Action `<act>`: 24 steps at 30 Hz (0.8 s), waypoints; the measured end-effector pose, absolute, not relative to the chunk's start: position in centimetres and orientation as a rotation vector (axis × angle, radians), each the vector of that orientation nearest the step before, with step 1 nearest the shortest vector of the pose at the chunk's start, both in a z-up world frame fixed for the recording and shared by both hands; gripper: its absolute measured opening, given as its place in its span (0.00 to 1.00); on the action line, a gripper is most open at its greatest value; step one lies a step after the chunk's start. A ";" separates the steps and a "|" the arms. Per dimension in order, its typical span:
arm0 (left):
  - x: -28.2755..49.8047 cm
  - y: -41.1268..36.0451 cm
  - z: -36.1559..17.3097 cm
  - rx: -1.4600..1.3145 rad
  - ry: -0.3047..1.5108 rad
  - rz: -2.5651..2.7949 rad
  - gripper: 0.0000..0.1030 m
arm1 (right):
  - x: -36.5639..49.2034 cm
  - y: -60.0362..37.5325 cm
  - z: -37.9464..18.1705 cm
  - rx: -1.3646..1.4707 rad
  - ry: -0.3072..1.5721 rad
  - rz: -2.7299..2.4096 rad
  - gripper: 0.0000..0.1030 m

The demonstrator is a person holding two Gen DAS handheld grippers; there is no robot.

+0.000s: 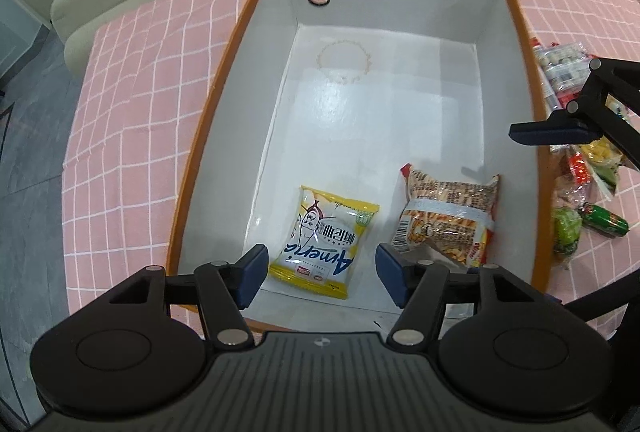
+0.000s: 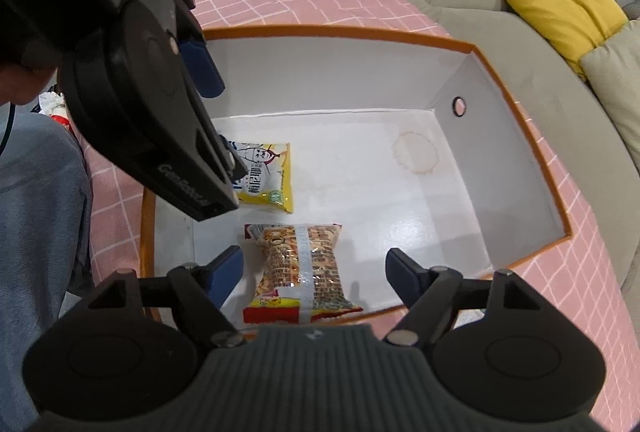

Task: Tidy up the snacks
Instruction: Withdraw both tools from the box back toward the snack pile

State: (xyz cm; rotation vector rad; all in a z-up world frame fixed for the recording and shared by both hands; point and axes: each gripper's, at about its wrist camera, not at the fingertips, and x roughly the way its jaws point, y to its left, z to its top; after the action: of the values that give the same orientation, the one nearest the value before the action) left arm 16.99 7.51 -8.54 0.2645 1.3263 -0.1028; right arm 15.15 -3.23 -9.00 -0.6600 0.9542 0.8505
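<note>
Both packets lie at the near end of the orange-rimmed box (image 1: 224, 80): yellow packet (image 1: 324, 240) beneath the wide, empty left gripper (image 1: 320, 272), patterned packet (image 2: 304, 268) beneath the wide, empty right gripper (image 2: 314, 272). Risk: the closely spaced grippers may collide when reaching for the loose snacks (image 1: 580, 168) at the counter's right edge.

The left gripper (image 1: 318, 274) has a black frame with two round housings, flat link arms and silver rivets at the joints. Its fingers (image 1: 251, 274) carry dark blue pads, and the body under them is grey and ribbed. The right gripper (image 2: 314, 274) has the same build. In the right wrist view, the left one shows white printed letters on its black side. The person wears a grey-blue garment (image 2: 40, 232).
</note>
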 end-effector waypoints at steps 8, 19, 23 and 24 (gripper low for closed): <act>15.5 7.0 -5.9 0.226 1.241 -0.102 0.71 | 14.3 -5.5 -6.8 -0.608 0.926 0.801 0.79; 11.9 5.3 -3.4 0.145 1.113 -0.111 0.71 | 12.1 -9.7 -5.0 -0.459 0.908 0.721 0.79; 10.7 4.4 -2.9 0.118 1.078 -0.116 0.71 | 10.6 -11.2 -4.8 -0.418 0.896 0.690 0.79; 10.3 4.2 -2.8 0.115 1.069 -0.117 0.71 | 10.1 -11.7 -4.8 -0.411 0.891 0.678 0.79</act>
State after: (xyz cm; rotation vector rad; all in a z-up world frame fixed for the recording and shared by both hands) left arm 10.30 4.21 -2.82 0.1147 1.0686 -0.1170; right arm 10.14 -11.73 -4.82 -0.4108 0.8907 0.6785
